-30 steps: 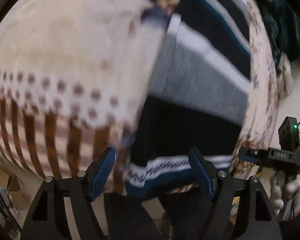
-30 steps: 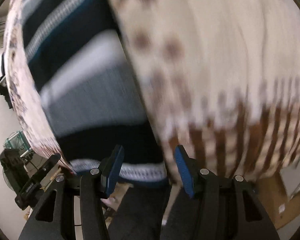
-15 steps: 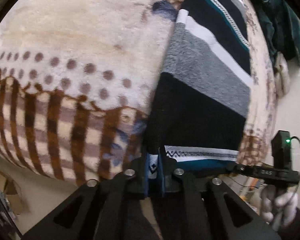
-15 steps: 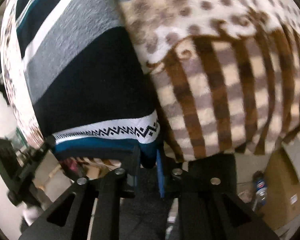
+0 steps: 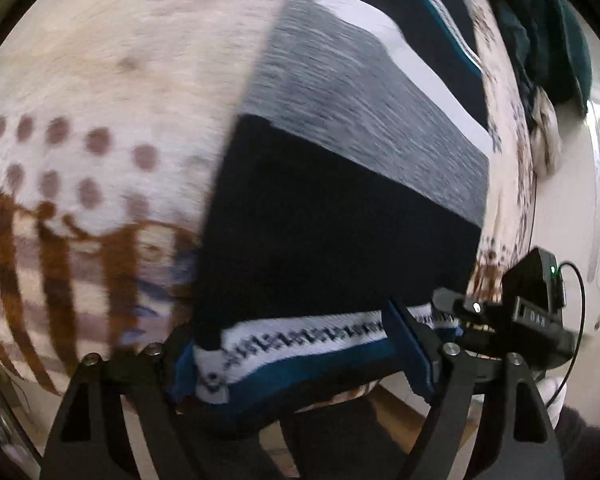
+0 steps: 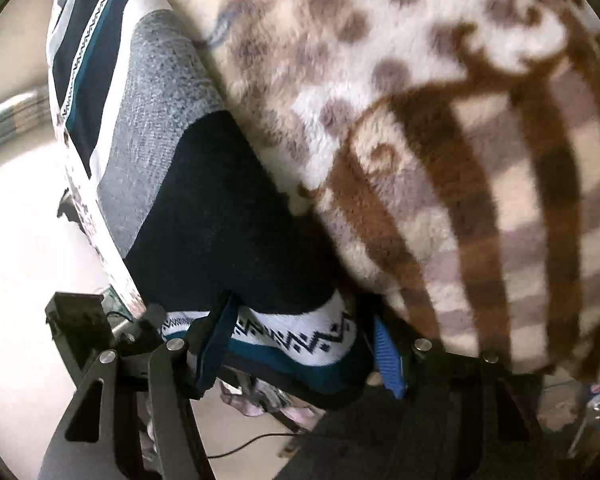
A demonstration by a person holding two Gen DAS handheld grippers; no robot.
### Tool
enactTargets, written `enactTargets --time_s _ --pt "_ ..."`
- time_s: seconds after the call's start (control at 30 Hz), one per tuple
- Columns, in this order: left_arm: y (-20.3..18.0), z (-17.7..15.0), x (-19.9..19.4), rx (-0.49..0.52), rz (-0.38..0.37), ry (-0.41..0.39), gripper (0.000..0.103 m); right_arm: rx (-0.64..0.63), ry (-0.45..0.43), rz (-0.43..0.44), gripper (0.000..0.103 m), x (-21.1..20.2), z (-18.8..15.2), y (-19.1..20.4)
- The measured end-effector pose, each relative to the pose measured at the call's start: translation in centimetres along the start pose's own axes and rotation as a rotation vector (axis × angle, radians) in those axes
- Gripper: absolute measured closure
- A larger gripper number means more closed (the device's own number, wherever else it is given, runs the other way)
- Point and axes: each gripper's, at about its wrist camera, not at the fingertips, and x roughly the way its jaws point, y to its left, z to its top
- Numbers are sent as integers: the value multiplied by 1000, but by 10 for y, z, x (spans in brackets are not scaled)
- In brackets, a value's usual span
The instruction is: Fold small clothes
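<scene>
A striped knit garment (image 5: pixel 340 208) in black, grey, white and teal lies flat on a cream and brown fleece blanket (image 5: pixel 100 100). Its patterned hem hangs at the blanket's near edge. My left gripper (image 5: pixel 296 356) is open, its blue pads either side of the hem's left corner. My right gripper (image 6: pixel 300 352) is open around the hem's right corner (image 6: pixel 300 336). The garment (image 6: pixel 204 208) runs away to the upper left in the right wrist view, beside the blanket (image 6: pixel 460 160). The right gripper also shows in the left wrist view (image 5: pixel 532 320).
A dark teal cloth (image 5: pixel 548 32) and a pale bundle (image 5: pixel 544 140) lie at the blanket's far right. Pale floor (image 6: pixel 28 280) lies beyond the blanket's left edge. Below the edge are cables and a cardboard box (image 6: pixel 572 408).
Both grippers were shut on the hem corners half a second ago. Both have opened, and the hem rests at the blanket's edge between their pads.
</scene>
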Motion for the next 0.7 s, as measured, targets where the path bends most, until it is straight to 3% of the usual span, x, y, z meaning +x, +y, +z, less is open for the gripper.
enactTargets --time_s 0.03,0.07,0.1,0.13,0.17,0.23,0.47,0.6,0.7 --pt "-3 -2 2 9 13 -3 56 3 -15 19 40 2 -2 1" --pt "-3 -4 0 10 28 -8 90 9 -24 26 52 6 -6 -1" --pt "-3 -6 -2 -8 12 -21 94 15 -28 34 60 7 -9 -2" --pt "-3 -7 -6 -23 -3 -30 94 18 -32 50 74 7 -13 -2" --pt "-2 -9 -12 -35 -21 -43 94 24 -40 62 82 6 -16 -1" --pt "-2 -14 -28 -57 -65 -67 94 21 -55 72 88 -1 -24 4" --pt "1 -8 -103 -117 -233 -154 94 -44 -96 111 91 -33 -46 70" --pt "3 28 -154 -149 -371 -228 94 -96 -152 155 91 -77 -40 119" --pt "-17 71 -168 -150 -452 -287 94 -137 -219 200 91 -119 -7 160"
